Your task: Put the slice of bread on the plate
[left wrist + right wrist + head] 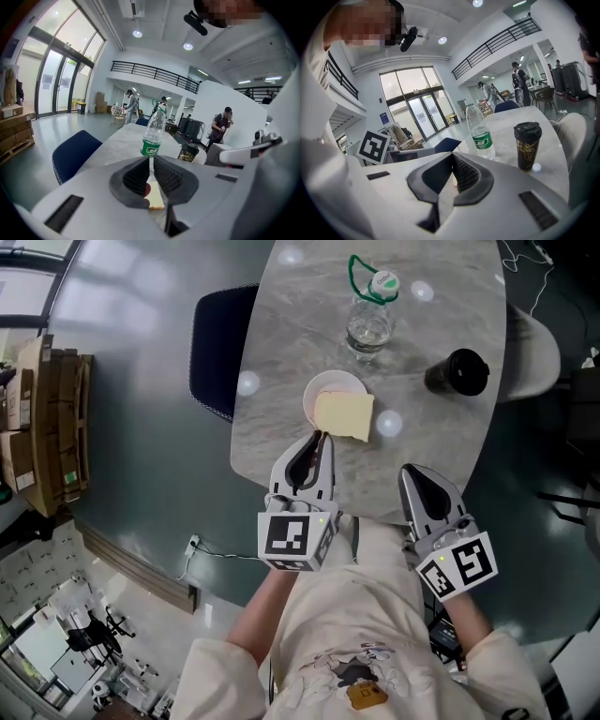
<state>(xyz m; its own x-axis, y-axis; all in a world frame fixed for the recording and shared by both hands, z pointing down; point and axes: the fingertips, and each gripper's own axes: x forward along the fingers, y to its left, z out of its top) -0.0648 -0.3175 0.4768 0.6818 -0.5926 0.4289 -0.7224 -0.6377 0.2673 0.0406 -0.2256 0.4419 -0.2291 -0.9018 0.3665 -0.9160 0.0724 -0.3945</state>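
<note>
A pale yellow slice of bread (pixel 344 415) lies on the small pink plate (pixel 323 382) in the middle of the marble table, its near edge hanging over the plate's rim. My left gripper (pixel 322 437) hovers just short of the bread's near left corner, jaws shut with nothing between them. In the left gripper view (pixel 151 157) the bread (pixel 156 199) shows below through the thin slit between the jaws. My right gripper (pixel 409 470) hangs over the table's near edge, right of the plate, and is shut and empty in its own view (pixel 453 154).
A clear water bottle (pixel 370 320) stands beyond the plate and a black lidded cup (pixel 457 371) stands to its right. A dark blue chair (pixel 217 348) is at the table's left side and a pale seat (pixel 536 348) at the right. People stand far off in the hall.
</note>
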